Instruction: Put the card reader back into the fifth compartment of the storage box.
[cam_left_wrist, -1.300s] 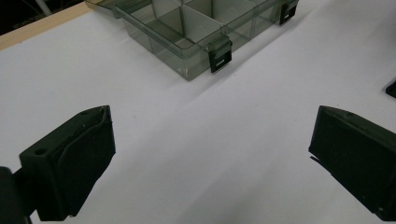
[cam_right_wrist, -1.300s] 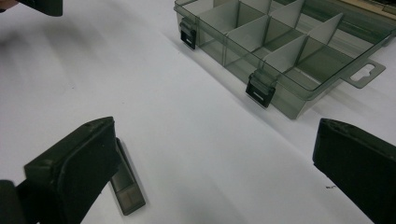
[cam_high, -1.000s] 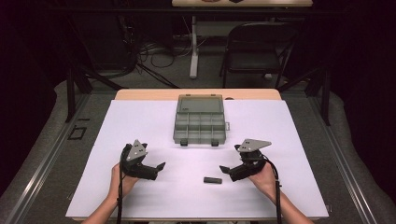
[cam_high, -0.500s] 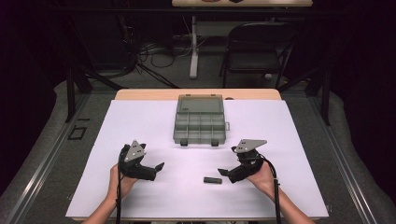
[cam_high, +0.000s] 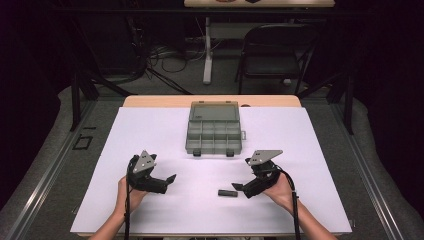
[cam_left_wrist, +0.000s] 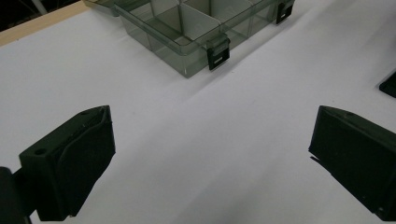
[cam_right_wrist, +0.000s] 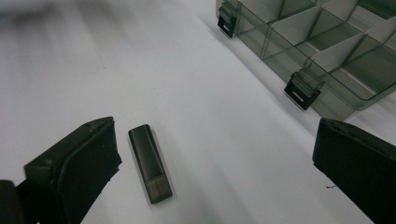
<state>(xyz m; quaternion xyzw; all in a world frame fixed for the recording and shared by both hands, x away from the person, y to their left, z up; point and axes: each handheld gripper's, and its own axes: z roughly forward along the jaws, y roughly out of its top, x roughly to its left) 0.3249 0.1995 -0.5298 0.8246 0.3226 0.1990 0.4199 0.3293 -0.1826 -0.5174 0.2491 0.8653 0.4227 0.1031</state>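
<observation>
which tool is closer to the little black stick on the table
Right. The right tool sits just right of the black stick, jaws open toward it; the left tool is farther off to its left.

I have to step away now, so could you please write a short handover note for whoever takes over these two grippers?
Right gripper: open, empty, low over the white table, jaws pointing at the small black stick.
Left gripper: open, empty, over bare table.
Black stick: flat on the table, beside the right gripper's left jaw in the right gripper view, not between the jaws.
Compartment box: lid open, at the far middle; the compartments in view look empty.
Done: nothing picked up.
Left: probably grasp the stick and put it in a compartment.
</observation>
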